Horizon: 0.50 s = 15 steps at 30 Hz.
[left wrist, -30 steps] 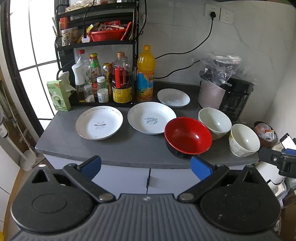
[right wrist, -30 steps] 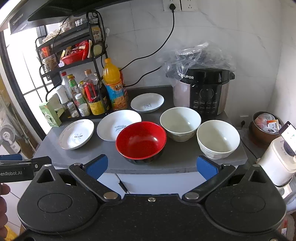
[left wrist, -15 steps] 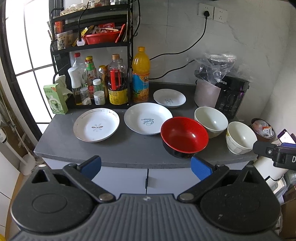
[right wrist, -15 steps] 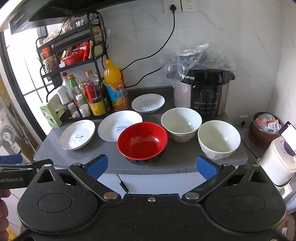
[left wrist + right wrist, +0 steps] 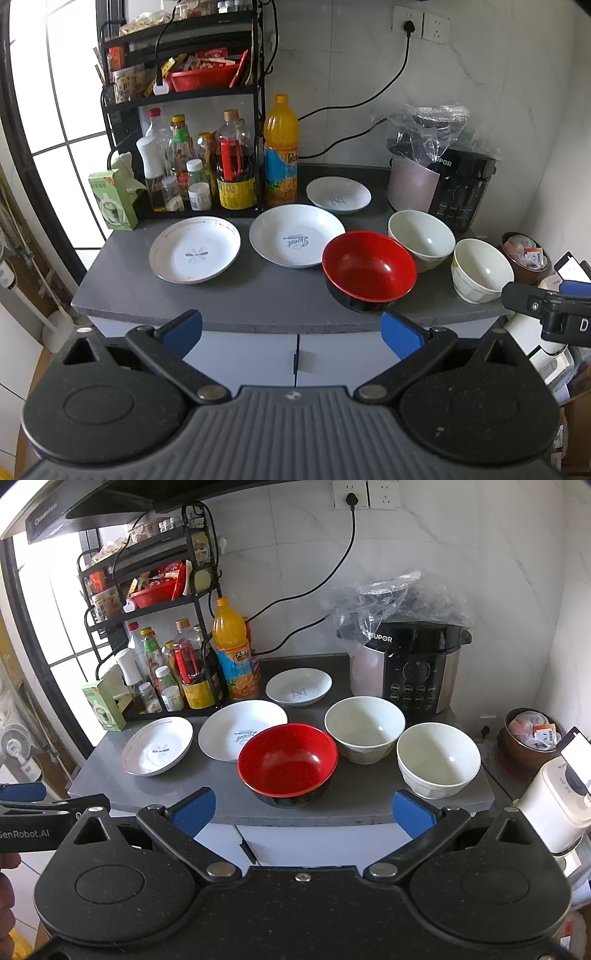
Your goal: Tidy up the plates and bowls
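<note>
Both tools wide, empty, short of counter [image 5: 258, 299]. Advise: left tool [image 5: 291, 328] pinch rim of small plate [image 5: 338, 195] behind red bowl [image 5: 369, 267]; stack squarely.

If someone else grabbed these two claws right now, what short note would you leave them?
Left claw: open, empty, short of the counter.
Right claw: open, empty, also short of it.
On the counter: three plates, flower plate, lettered plate, small plate; three bowls, red bowl, middle white bowl, right white bowl.
Done: nothing stacked.
Left: gather plates together, bowls together.
</note>
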Each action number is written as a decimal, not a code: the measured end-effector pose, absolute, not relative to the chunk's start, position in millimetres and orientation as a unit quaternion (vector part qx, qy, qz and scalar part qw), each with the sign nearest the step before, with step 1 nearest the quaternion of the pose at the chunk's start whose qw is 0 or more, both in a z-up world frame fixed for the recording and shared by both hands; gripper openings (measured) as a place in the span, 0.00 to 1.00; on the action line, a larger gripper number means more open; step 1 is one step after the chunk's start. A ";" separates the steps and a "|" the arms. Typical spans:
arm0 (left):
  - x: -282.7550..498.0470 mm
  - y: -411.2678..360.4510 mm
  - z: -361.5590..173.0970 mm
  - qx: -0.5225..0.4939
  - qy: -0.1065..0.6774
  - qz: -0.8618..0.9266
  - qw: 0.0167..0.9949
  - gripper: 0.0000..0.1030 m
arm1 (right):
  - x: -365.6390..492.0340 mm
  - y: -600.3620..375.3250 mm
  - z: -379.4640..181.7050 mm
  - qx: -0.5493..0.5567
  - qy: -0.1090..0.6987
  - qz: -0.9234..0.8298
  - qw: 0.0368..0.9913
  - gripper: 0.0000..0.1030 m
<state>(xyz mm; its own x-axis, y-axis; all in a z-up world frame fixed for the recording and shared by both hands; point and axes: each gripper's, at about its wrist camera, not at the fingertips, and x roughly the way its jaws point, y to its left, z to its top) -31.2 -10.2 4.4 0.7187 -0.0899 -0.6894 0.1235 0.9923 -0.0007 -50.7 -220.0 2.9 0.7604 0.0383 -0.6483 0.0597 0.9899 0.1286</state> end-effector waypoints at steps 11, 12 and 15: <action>-29.7 -7.8 5.0 0.024 0.374 -0.052 0.926 0.99 | -49.8 -219.4 3.0 0.073 0.341 -0.005 0.937 1.00; -29.7 -7.5 5.3 0.025 0.373 -0.052 0.926 0.99 | -50.5 -218.8 2.5 0.073 0.341 -0.005 0.937 1.00; -30.2 -7.6 6.2 0.026 0.371 -0.053 0.927 0.99 | -50.4 -219.1 1.9 0.073 0.341 -0.002 0.937 1.00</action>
